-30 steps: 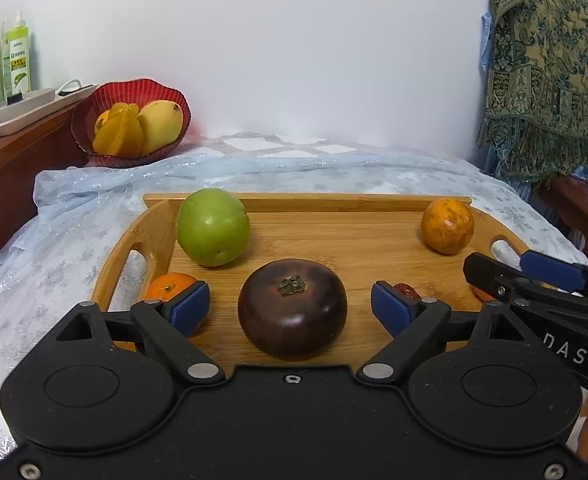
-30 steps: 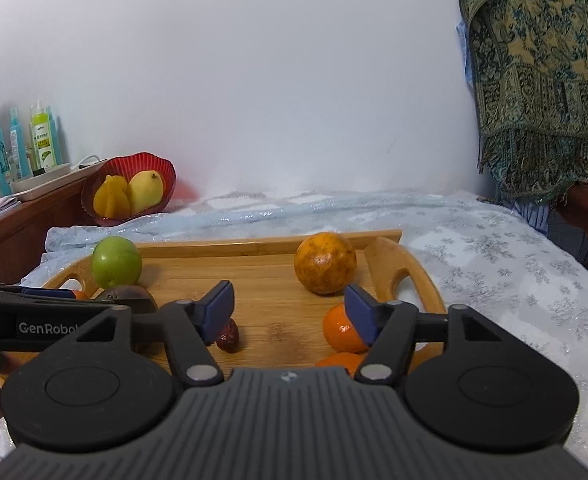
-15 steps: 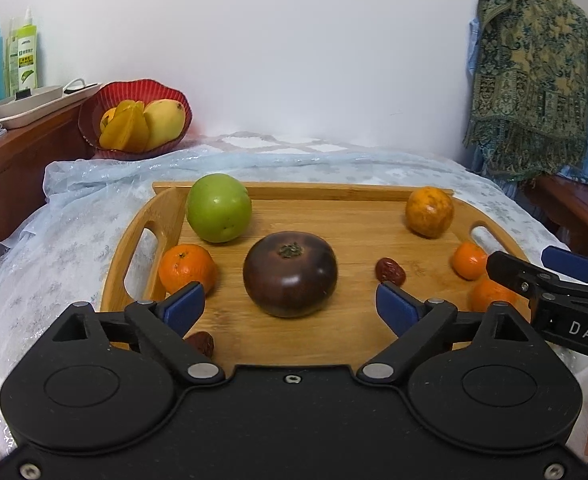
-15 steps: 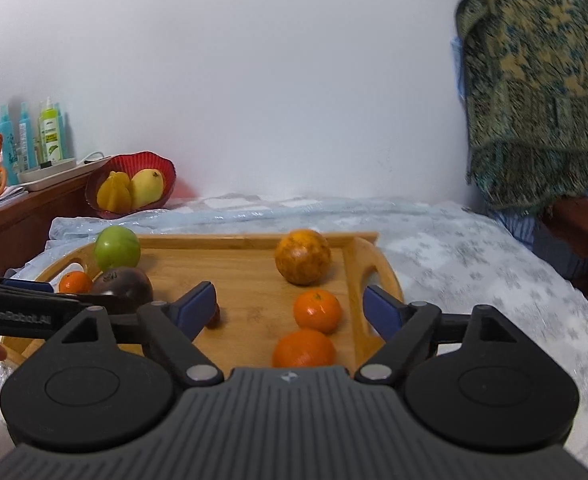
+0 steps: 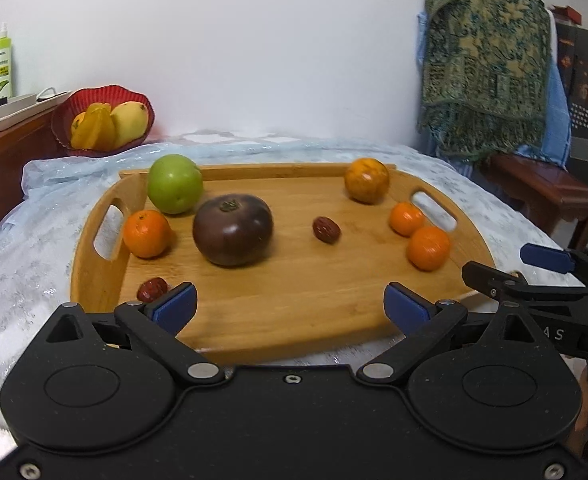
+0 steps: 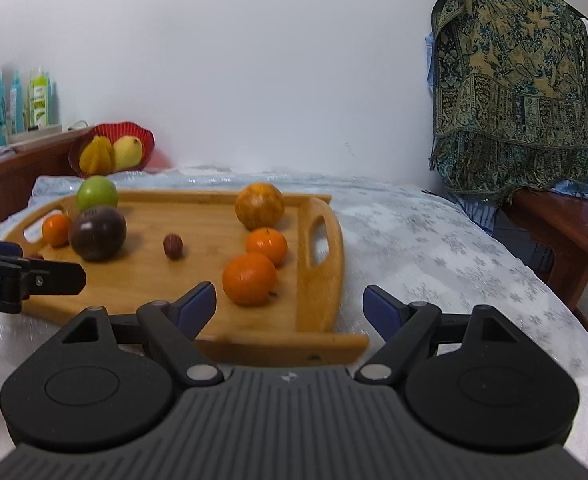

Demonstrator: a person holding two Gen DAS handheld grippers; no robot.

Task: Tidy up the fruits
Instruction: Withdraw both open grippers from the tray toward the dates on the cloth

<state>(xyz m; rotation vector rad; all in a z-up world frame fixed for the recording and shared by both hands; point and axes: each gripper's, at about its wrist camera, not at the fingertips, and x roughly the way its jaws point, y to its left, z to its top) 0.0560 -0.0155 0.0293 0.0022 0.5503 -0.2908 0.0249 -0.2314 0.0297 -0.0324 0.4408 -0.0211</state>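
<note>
A bamboo tray [image 5: 294,312] [image 6: 325,264] lies on the covered table. On it sit a green apple [image 5: 174,189] [image 6: 96,193], a dark purple tomato [image 5: 232,229] [image 6: 97,233], a mottled orange [image 5: 366,180] [image 6: 259,205], three mandarins [image 5: 146,233] [image 5: 406,219] [image 5: 428,248] [image 6: 249,279] and two red dates [image 5: 326,229] [image 5: 152,288]. My left gripper [image 5: 290,306] hovers over the tray's near edge, its jaws still opening with nothing between them. My right gripper [image 6: 290,306] stands open over the tray's near right corner, nothing in it.
A red bowl [image 5: 102,120] [image 6: 112,152] with a mango and starfruit sits at the back left beside a wooden sideboard with bottles [image 6: 38,96]. A patterned shawl [image 6: 509,92] hangs at the right above a dark wooden bench [image 6: 565,224]. A pale blue cloth [image 6: 433,240] covers the table.
Both grippers have drawn back from the fruit toward the tray's near edge, so more of the tray shows. Both sets of jaws stand wider apart than before.
</note>
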